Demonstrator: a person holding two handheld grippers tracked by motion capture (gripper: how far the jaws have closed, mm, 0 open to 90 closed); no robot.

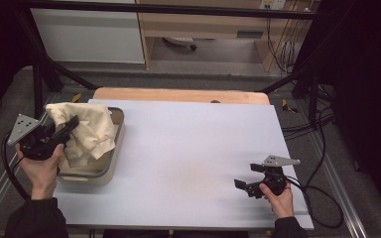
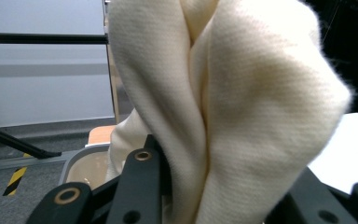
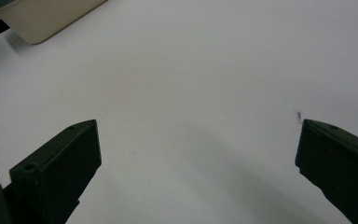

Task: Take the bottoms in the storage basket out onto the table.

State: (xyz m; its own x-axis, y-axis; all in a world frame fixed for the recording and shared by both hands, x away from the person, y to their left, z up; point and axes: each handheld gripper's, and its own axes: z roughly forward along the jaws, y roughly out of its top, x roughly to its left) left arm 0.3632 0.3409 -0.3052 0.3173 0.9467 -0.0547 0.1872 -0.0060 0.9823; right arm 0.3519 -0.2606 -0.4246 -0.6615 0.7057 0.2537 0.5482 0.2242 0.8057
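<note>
Left claw (image 1: 72, 122) was clamped on a cream cloth (image 1: 87, 130), lifting it over the tray (image 1: 113, 159) at the table's (image 1: 188, 148) left edge. Bunched cloth stood roughly upright, its long axis running from the tray up past the jaws, folds hanging back down into the tray. From the left gripper view the cloth (image 2: 242, 107) bulged between the jaws. Right claw (image 1: 245, 178) rested near the table's right front corner, jaws spread wide over bare tabletop, holding nothing. No writing could be read anywhere.

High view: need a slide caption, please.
Left gripper lifts a cream cloth from a tray; right gripper rests open.
</note>
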